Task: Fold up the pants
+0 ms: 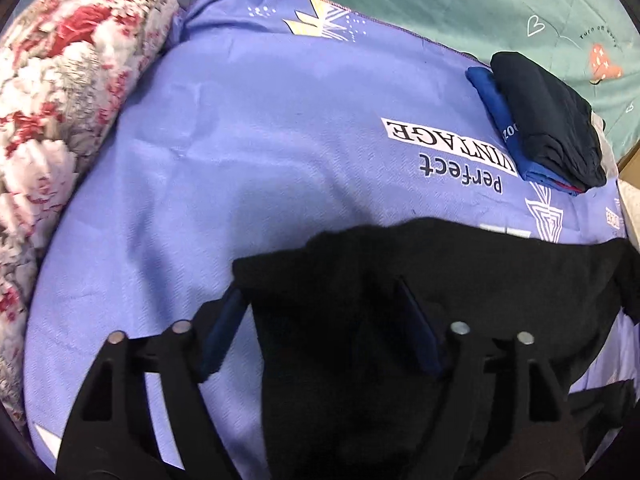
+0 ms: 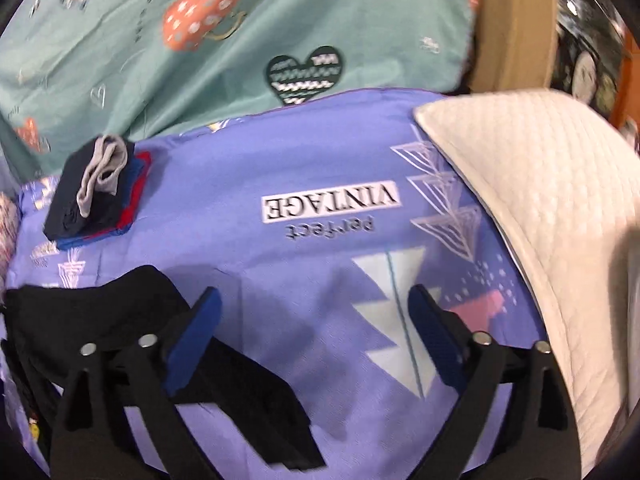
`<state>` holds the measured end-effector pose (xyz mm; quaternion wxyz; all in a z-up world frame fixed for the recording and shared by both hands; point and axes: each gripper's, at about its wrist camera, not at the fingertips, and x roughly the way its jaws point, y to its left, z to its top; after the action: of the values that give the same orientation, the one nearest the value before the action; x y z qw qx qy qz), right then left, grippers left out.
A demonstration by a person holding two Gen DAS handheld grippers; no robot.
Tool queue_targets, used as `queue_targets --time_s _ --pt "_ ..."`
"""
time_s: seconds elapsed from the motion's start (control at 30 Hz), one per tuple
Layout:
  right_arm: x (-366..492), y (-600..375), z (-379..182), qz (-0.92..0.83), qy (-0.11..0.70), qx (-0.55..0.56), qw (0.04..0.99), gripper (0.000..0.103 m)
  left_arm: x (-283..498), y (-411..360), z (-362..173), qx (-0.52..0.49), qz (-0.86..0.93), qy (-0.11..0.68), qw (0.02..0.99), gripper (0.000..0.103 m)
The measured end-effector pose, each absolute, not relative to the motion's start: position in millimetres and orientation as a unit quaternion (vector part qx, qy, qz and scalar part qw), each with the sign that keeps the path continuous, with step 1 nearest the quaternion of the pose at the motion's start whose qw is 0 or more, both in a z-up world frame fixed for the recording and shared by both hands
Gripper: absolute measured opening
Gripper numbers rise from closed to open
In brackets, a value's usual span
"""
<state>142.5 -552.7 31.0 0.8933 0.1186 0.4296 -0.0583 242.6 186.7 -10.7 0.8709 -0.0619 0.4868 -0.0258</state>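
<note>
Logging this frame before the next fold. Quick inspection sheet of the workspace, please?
Surface: purple bedcover, printed with "Perfect VINTAGE", lightly wrinkled.
Job's things: black pants lying loose on the cover's near edge, not yet neatly folded.
Clutter: stack of folded clothes, dark on blue and red, with a grey piece on top in the right view.
Grippers: left gripper open, pants between the fingers but no pinch seen; right gripper open, over bare cover beside the pants.
Cables: nothing seen.
Surroundings: floral blanket to the left, green sheet behind, white quilted pillow to the right.
</note>
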Motion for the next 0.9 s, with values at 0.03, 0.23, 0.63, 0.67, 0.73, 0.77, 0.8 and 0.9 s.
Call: queue_targets --time_s 0.03,0.23,0.63,0.67,0.73,0.77,0.8,0.9 --pt "132.2 -561.9 27.8 -0.047 0.428 0.139 0.892 0.099 245.1 184.0 -13.8 -0.065 -0.034 0.491 0.868 0.080" --pt "73.3 -540.7 14.0 0.062 0.414 0.157 0.894 0.101 251.6 153.5 -36.9 -0.025 -0.060 0.518 0.853 0.077" --pt "98.3 -521.1 13.8 0.036 0.404 0.143 0.903 0.007 218.4 159.9 5.0 -0.042 -0.091 0.459 0.883 0.019" --pt "96.4 -523.6 23.7 0.039 0.390 0.148 0.908 0.007 213.2 162.3 13.0 -0.048 -0.094 0.447 0.888 0.019" --pt "94.5 -528.5 40.0 0.039 0.371 0.152 0.915 0.007 208.1 160.8 23.6 -0.049 -0.094 0.432 0.895 0.019" --pt "94.8 -531.1 49.3 0.039 0.363 0.156 0.918 0.007 207.6 161.0 27.6 -0.054 -0.093 0.428 0.897 0.019" --pt "94.3 -534.2 54.6 0.039 0.358 0.157 0.920 0.007 208.3 161.8 32.7 -0.064 -0.090 0.422 0.900 0.019" --pt "103.4 -542.2 72.1 0.037 0.340 0.167 0.925 0.007 214.9 167.4 48.3 -0.086 -0.073 0.401 0.909 0.019"
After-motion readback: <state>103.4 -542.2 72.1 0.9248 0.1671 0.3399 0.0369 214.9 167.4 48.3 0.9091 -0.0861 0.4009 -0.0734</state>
